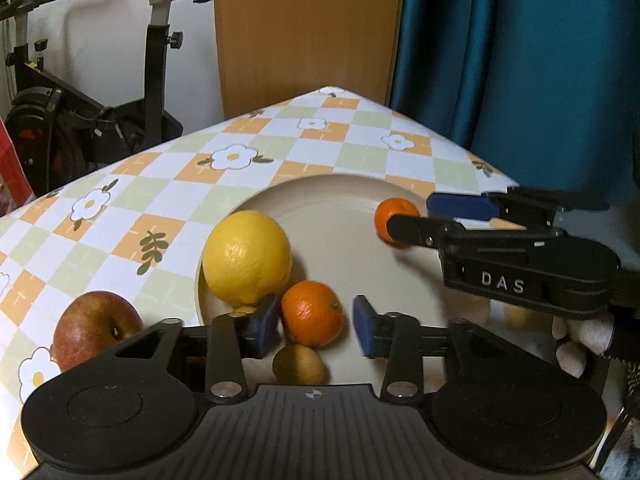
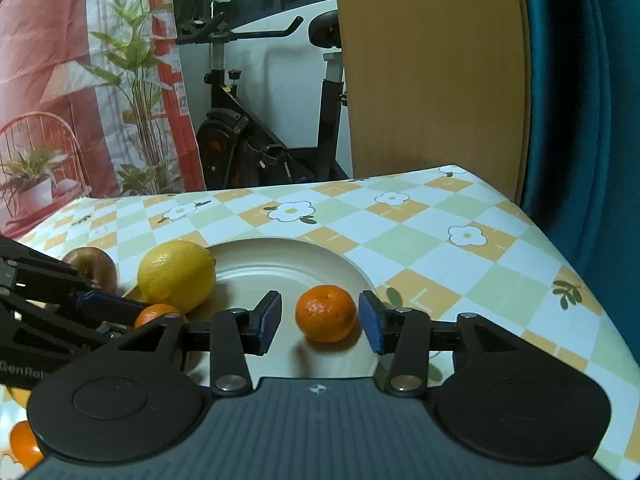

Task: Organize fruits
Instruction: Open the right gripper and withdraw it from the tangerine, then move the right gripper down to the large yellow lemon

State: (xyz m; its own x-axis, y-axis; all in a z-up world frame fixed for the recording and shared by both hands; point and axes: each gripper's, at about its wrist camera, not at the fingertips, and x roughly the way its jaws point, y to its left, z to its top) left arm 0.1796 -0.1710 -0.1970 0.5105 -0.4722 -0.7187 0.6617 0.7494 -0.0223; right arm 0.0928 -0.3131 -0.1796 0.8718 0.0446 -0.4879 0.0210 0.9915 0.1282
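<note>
- Holding the left gripper low in the centre of the left wrist view, with a mandarin between its fingers. Fingers standing apart, one pad close to the peel, a thin gap showing at the other, so judging nothing to be clamped.
- Resting that mandarin on the plate, wedged just below and right of the lemon and just above a small greenish fruit; probably clustering the fruits so that none rolls.
- Holding the right gripper in the lower centre of its own view, around a second mandarin. Pads apart here too, clear gaps on both sides, gripping nothing.
- Sitting that second mandarin alone on the bare lower right of the plate in the right wrist view, near the rim, well apart from the cluster; likely using the free space.
- Leaving the apple off the plate, on the table at lower left of the left wrist view, beside the rim; judging it not yet gathered.
- Showing another orange at the bottom left corner of the right wrist view, mostly hidden by the gripper body, so unable to say what it is lying on.
- Pointing both grippers downward at the plate, presumably to set fruit onto it without knocking the neighbours.
- Judging the task to be well along: four fruits on the plate, at least the apple outside.
- Minding the roundness of the fruit: a nudge from a finger could send either mandarin rolling toward the rim.
</note>
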